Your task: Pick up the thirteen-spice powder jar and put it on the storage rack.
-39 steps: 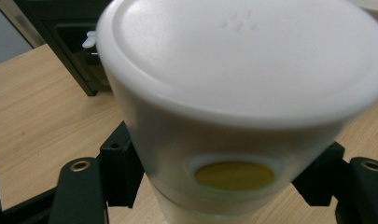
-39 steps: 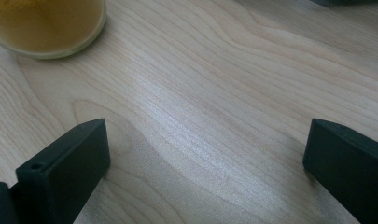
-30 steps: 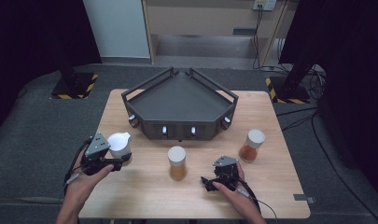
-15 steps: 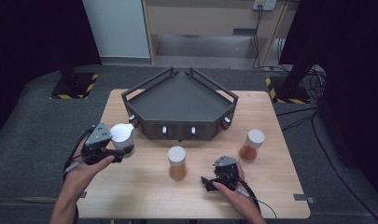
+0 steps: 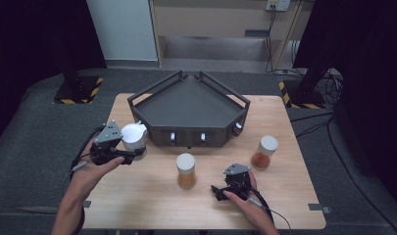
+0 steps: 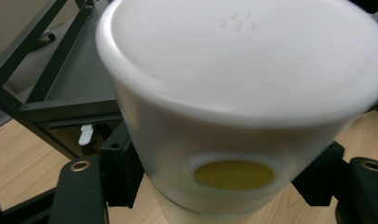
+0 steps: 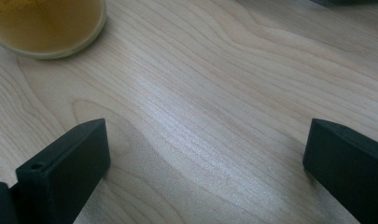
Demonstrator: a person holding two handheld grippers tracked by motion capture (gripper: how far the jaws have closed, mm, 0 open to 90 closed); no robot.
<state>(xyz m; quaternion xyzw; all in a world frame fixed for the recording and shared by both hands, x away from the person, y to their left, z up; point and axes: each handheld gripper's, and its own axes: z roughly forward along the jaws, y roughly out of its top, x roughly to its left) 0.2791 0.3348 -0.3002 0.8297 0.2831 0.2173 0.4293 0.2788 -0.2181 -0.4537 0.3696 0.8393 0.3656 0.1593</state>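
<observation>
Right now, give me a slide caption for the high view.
Left gripper holds a white-capped jar beside the black tray; right gripper rests open.

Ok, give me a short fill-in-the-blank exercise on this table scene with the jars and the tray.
1. The left tool is shut on a jar with a ____ lid.
2. The right tool rests on the table with its jaws ____.
3. The dark tray holds ____ jars.

Missing words: white; open; no

Grey carpet floor (image 5: 34, 122), wooden table (image 5: 152, 200), black curtains (image 5: 34, 34), white panel (image 5: 122, 29)
</observation>
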